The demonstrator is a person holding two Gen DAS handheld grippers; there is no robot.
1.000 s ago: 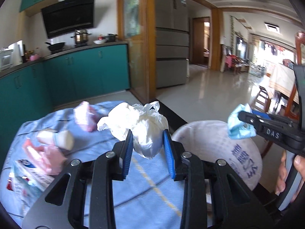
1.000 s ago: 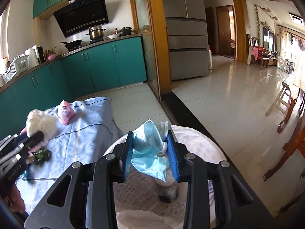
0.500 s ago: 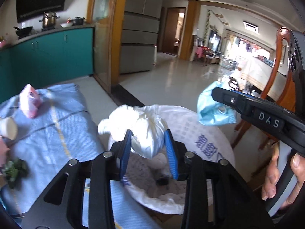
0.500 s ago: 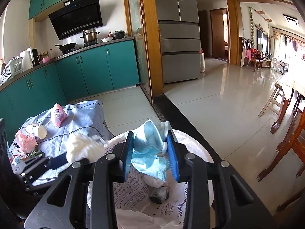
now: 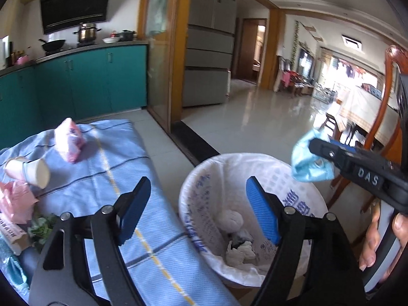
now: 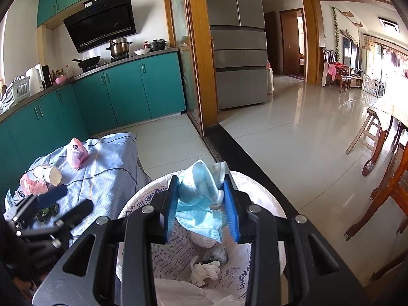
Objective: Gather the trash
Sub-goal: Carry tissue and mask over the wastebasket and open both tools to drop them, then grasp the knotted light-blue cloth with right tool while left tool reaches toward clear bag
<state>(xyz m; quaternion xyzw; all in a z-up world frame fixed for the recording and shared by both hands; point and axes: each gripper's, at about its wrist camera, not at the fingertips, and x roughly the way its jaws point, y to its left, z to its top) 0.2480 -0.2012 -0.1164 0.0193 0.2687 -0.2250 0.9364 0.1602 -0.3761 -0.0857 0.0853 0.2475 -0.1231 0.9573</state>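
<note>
The left gripper (image 5: 197, 207) had just been opening, its blue fingers (image 5: 262, 216) spread wide with nothing between them, over the near rim of the lined trash bin (image 5: 201, 170). A white bundle (image 5: 232, 218) and crumpled tissue (image 5: 241, 253) lay inside the bin. The right gripper (image 6: 201, 205) held its fingers pinched on a crumpled blue face mask (image 6: 199, 204) above the same bin. Left of the bin, touching it, stood the bench under a blue striped cloth (image 5: 107, 168), carrying a pink packet (image 5: 70, 140), paper cups (image 5: 30, 169) on their side, pink wrapping (image 5: 14, 201) and green scraps (image 5: 42, 228). Open tiled floor (image 6: 293, 137) stretched beyond; a wooden chair (image 5: 387, 117) stood close on the right.
</note>
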